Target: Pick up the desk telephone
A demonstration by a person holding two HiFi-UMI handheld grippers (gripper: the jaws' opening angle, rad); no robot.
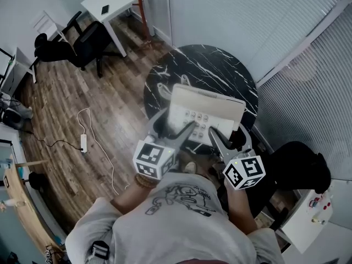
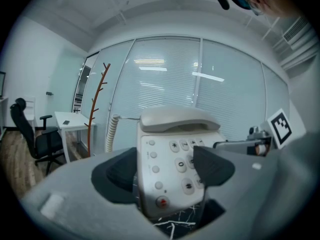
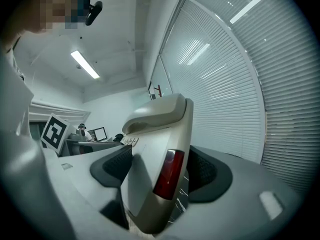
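Found phone (image 1: 206, 111) at near edge of round black marble counter (image 1: 231, 70), handset on cradle, keypad up. Noted left tongs (image 2: 165, 171) clamped on its near-left corner and right tongs (image 3: 160, 170) clamped on its near-right corner. Could not tell whether base cleared the counter.

The counter (image 1: 231, 70) is a small round top, black with white marble veins, standing on a wood-plank floor (image 1: 104, 114) close beside the slatted blinds. Its far half is bare. The desk telephone (image 1: 204, 111) covers the near half, tilted with its back end raised. A strip of the veined top (image 2: 175, 226) shows under the telephone's front edge in the left gripper view. Whether the telephone touches the counter cannot be told.
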